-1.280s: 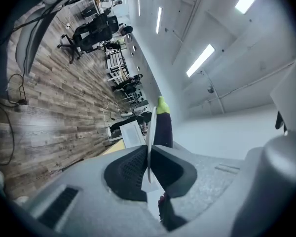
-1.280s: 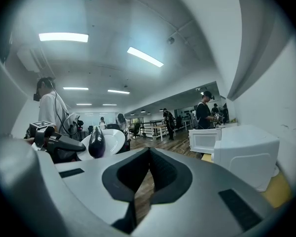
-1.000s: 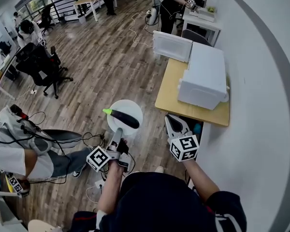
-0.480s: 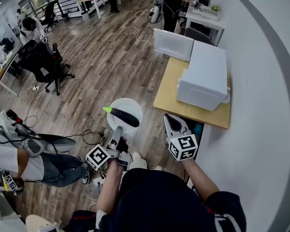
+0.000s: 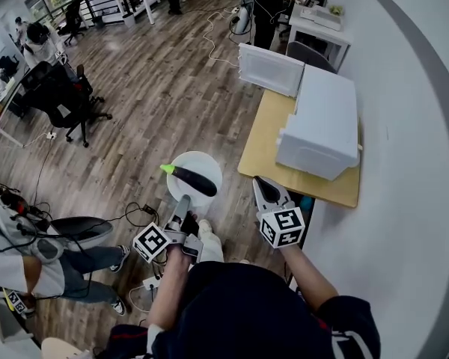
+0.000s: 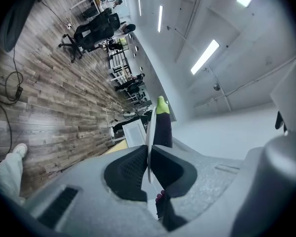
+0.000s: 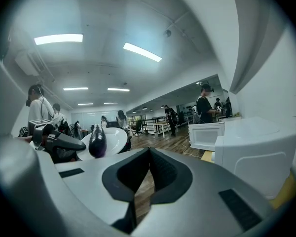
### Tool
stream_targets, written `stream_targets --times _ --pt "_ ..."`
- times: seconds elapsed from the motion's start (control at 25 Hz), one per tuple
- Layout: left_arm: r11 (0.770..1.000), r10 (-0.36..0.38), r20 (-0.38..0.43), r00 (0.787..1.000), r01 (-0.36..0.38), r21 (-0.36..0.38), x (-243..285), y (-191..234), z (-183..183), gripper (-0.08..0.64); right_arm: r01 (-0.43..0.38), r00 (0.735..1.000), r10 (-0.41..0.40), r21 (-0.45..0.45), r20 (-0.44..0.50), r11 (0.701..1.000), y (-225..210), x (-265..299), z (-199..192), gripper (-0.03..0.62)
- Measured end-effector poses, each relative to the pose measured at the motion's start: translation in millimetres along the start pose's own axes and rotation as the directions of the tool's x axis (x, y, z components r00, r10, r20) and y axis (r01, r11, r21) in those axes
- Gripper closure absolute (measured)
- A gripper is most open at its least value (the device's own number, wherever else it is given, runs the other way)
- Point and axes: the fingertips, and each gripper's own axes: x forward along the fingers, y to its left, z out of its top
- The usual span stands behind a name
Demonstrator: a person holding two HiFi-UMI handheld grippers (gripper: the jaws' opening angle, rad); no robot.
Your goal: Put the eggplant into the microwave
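A dark purple eggplant [image 5: 194, 181] with a green stem lies on a white plate [image 5: 206, 167], held out over the wooden floor. My left gripper [image 5: 182, 205] is shut on the plate's near rim. In the left gripper view the plate [image 6: 149, 132] shows edge-on between the pads, with the eggplant [image 6: 163, 127] beyond them. To the right, my right gripper [image 5: 261, 183] is shut and empty, near the table's front corner. The white microwave [image 5: 320, 124] sits on the wooden table [image 5: 263, 140] with its door [image 5: 268, 69] swung open. The right gripper view shows eggplant [image 7: 97, 141], plate [image 7: 115, 137] and microwave [image 7: 254, 149].
The table stands against the white wall [image 5: 411, 148] on the right. An office chair [image 5: 60, 99] and cables lie on the floor to the left. A seated person [image 5: 37, 249] is at lower left, and other people stand at desks far back.
Both grippers and the plate with the eggplant have come a little closer to the table. My foot has stepped forward under the plate. The person at lower left has shifted.
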Motion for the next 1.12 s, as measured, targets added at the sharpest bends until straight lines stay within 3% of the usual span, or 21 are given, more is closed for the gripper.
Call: stream_targets --times 0.52,0.64,0.88,1.12 --pt "1.0 -0.018 -0.018 1.0 0.018 -0.004 93.6 36.4 113.9 0.532 0.021 1.0 -0.021 0.024 -0.014 0.999 -11.5 149.2 31.0 0.58" --pt "1.0 0.006 -0.034 0.999 -0.006 -0.001 111.1 48.1 148.3 0.531 0.027 1.0 -0.026 0.016 -0.012 1.0 -4.9 188.7 43.6 0.58" --pt "1.0 -0.026 -0.024 0.999 0.025 -0.007 141.9 64.3 220.2 0.531 0.025 0.999 -0.025 0.002 -0.02 1.0 12.6 261.6 59.7 0.58" --pt "1.0 0.02 -0.026 0.999 -0.02 -0.015 152.0 101.6 268.2 0.531 0.027 0.999 -0.028 -0.001 -0.022 1.0 27.9 321.5 56.4 0.58"
